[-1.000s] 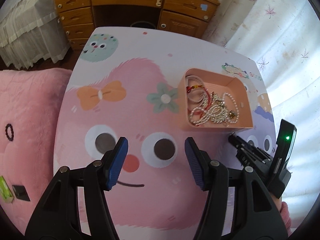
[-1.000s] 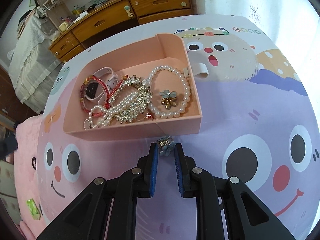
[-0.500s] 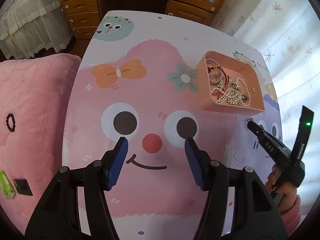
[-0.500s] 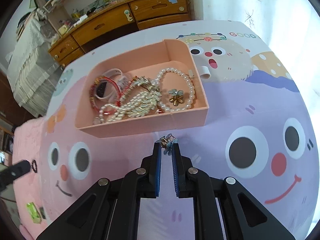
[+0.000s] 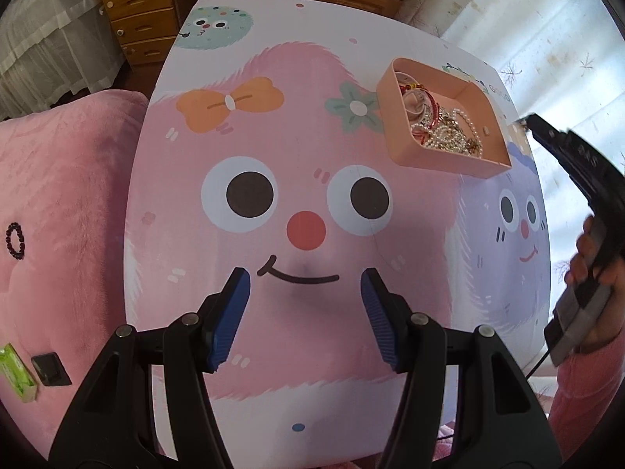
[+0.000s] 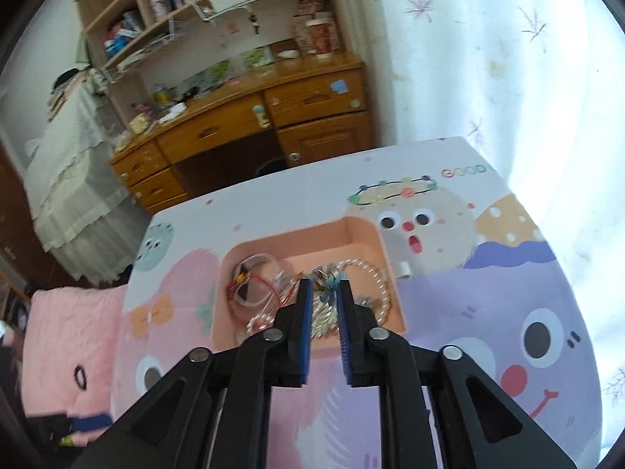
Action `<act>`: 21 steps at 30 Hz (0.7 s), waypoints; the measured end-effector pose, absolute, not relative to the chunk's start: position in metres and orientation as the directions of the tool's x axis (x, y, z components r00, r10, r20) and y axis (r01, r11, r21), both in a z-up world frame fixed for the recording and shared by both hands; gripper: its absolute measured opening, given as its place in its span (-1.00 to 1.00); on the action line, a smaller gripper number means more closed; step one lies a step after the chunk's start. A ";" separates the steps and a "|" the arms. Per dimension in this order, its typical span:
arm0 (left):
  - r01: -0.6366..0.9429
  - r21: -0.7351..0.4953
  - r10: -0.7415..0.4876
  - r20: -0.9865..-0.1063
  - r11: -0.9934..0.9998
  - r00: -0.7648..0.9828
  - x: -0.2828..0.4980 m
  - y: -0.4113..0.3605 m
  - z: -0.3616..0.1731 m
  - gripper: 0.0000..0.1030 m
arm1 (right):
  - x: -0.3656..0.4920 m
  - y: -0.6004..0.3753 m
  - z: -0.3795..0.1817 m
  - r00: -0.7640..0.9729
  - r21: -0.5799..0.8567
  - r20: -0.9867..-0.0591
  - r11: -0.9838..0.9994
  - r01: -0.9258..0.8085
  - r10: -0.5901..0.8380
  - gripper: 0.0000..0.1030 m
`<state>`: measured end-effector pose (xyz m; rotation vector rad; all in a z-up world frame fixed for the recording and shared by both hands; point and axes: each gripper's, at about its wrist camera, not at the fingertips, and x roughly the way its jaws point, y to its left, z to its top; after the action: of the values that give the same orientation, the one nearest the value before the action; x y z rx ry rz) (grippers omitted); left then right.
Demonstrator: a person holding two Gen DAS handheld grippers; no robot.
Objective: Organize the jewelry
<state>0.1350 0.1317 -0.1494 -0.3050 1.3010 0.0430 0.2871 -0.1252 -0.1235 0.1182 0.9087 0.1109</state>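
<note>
A pink jewelry box (image 6: 312, 234) on the cartoon-printed table (image 5: 273, 136) holds pearl strands (image 6: 381, 285), a red cord bracelet and glittery pieces. My right gripper (image 6: 324, 283) hovers above the box with its jaws opening. A small blue flower piece (image 6: 331, 293), blurred, sits loosely in the gap between them. In the left wrist view the box (image 5: 449, 164) is at the far right, with the right gripper (image 5: 527, 119) above its right end in a person's hand. My left gripper (image 5: 304, 277) is open over the table's near middle, with nothing between its fingers.
A pink plush cushion (image 5: 58, 215) lies left of the table, with a dark bead bracelet (image 5: 15, 236) and a green packet (image 5: 17, 371) on it. A wooden desk (image 6: 234, 129) stands beyond the far edge. A white curtain (image 6: 508, 78) hangs on the right.
My right gripper rose from the table in front of the box to above it, carrying the flower piece, and its jaws parted. The left gripper drew back toward the table's near edge.
</note>
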 end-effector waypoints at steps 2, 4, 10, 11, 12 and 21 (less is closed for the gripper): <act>-0.201 -0.184 -0.122 -0.950 0.962 0.286 0.130 0.132 -0.141 0.09 | 0.285 -0.127 -0.115 0.615 0.152 -0.777 0.988 -0.024 0.134 0.34; -0.210 -0.190 -0.119 -0.944 0.959 0.306 0.123 0.131 -0.132 0.09 | 0.277 -0.131 -0.105 0.621 0.140 -0.775 0.990 -0.008 0.115 0.41; -0.280 -0.230 -0.125 -0.930 0.932 0.346 0.099 0.118 -0.112 0.09 | 0.233 -0.149 -0.120 0.434 0.167 -0.893 0.984 0.068 0.122 0.70; -0.287 -0.224 -0.116 -0.930 0.932 0.349 0.095 0.114 -0.111 0.09 | 0.221 -0.153 -0.124 0.399 0.170 -0.908 0.983 0.070 0.129 0.70; -0.289 -0.211 -0.101 -0.930 0.934 0.354 0.090 0.106 -0.110 0.09 | 0.211 -0.156 -0.128 0.377 0.169 -0.917 0.983 0.069 0.132 0.70; -0.217 -0.195 -0.100 -0.917 0.956 0.386 0.053 0.015 -0.084 0.09 | 0.094 -0.206 -0.120 0.235 0.163 -0.957 0.986 -0.046 0.169 0.87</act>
<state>0.0534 0.0154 -0.0839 -0.3048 1.1769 0.0762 0.0944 -0.2064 -0.1201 0.1084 1.3260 0.1479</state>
